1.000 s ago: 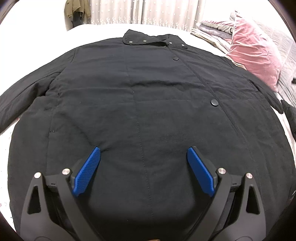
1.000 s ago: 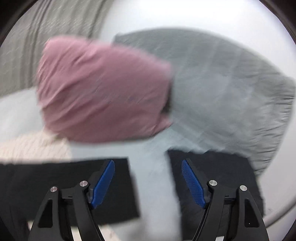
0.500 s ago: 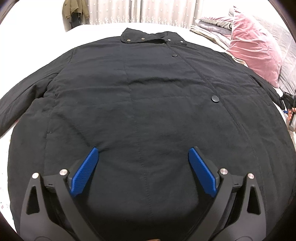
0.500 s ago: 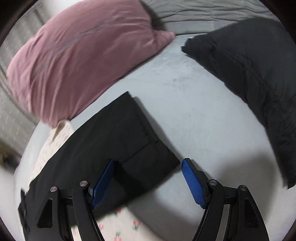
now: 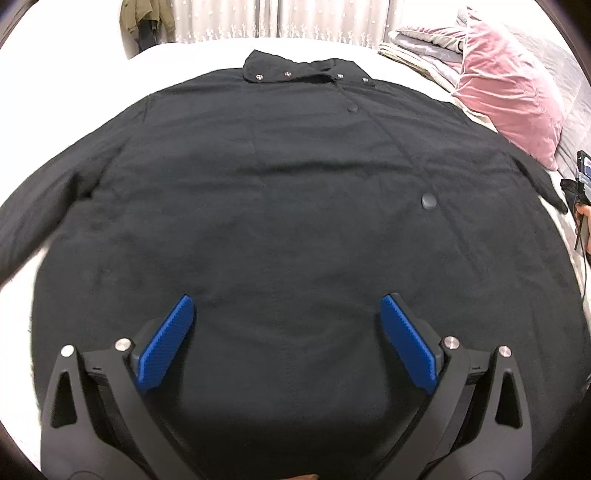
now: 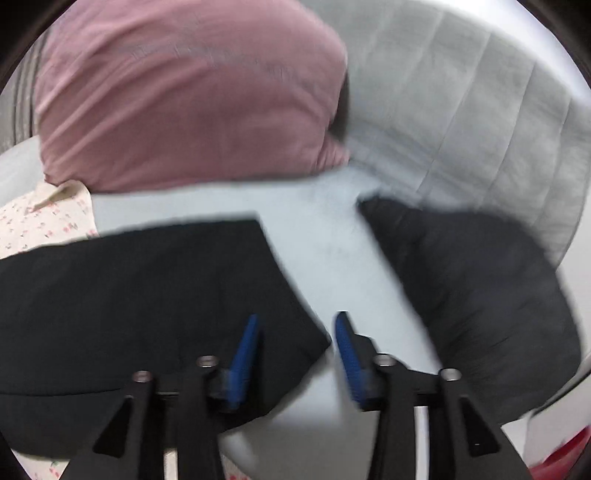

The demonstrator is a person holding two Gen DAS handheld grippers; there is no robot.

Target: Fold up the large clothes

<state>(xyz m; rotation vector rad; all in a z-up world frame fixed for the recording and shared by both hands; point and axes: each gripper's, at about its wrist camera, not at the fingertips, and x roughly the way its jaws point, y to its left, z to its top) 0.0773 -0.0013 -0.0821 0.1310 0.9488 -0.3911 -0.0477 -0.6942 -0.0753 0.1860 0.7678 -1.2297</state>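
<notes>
Black coat [image 5: 280,206], front up, spread flat across the white bed [image 5: 192,55]; collar [image 5: 306,72] with metal snaps at the far end, hem toward the camera. Two dark buttons [image 5: 428,202] along the slanted front placket. Left sleeve [image 5: 48,199] extended outward and down at the left edge; right sleeve [image 5: 532,181] running toward the bed's right side.

Sleeve end [image 6: 155,310] of the same coat in the right wrist view, lying flat on the pale sheet [image 6: 325,251], cuff corner reaching between the blue pads [image 6: 242,365]. Blurred view; contact between pads and cloth not discernible.

Left gripper [image 5: 288,317] poised over the lower front of the coat, jaws spread wide, nothing between the blue pads [image 5: 166,350].

Right gripper [image 6: 295,350] partly closed, jaws set at a narrow gap, sleeve corner lying in or under that gap; no firm grasp evident.

Pink velvet pillow [image 5: 513,92] beside the coat's right shoulder, also filling the upper part of the right wrist view [image 6: 184,96]. Grey quilted cover [image 6: 472,118] behind it. Second dark garment [image 6: 480,295], bunched, to the right of the sleeve end, apart from it. Floral cloth [image 6: 40,218] under the pillow's left corner. Folded bedding [image 5: 421,44] stacked at the far right of the bed; lace curtain [image 5: 266,18] and a hanging olive jacket [image 5: 147,16] beyond.
</notes>
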